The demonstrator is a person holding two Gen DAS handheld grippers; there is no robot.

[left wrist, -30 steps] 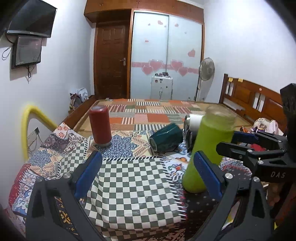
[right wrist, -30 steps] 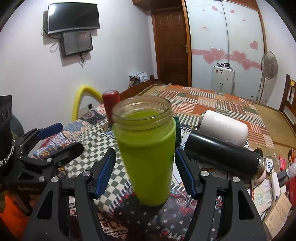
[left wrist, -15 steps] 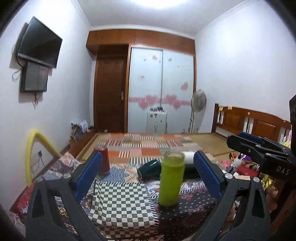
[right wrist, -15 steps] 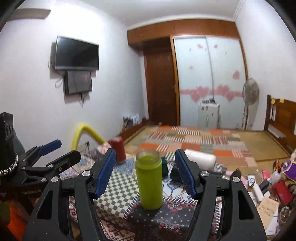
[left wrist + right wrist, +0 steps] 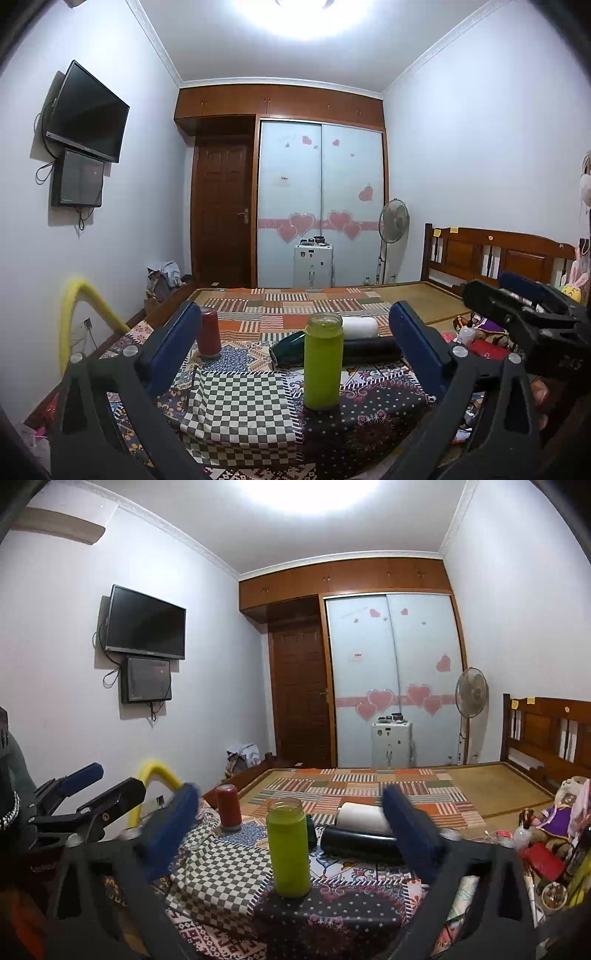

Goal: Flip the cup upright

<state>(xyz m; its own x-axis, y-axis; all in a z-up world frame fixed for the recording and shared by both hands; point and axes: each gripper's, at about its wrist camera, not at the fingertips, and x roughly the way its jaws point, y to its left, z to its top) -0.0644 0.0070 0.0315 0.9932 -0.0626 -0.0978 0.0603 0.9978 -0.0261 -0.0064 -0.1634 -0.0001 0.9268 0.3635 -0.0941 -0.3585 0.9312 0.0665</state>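
A lime-green cup (image 5: 322,363) stands upright, mouth up, on the patchwork cloth; it also shows in the right wrist view (image 5: 288,847). My left gripper (image 5: 295,350) is open and empty, well back from the cup. My right gripper (image 5: 291,829) is open and empty, also drawn back from it; it shows at the right edge of the left wrist view (image 5: 524,314). The left gripper shows at the left edge of the right wrist view (image 5: 88,797).
A red cup (image 5: 209,332) stands upright at the back left. A dark green cup (image 5: 286,349), a black bottle (image 5: 360,845) and a white bottle (image 5: 364,816) lie on their sides behind the green cup. Clutter (image 5: 543,853) lies at the right. A checkered cloth (image 5: 240,406) covers the front.
Both grippers have pulled back and up from the table; the right gripper, which was around the green cup, has let go of it. The cup stays upright.
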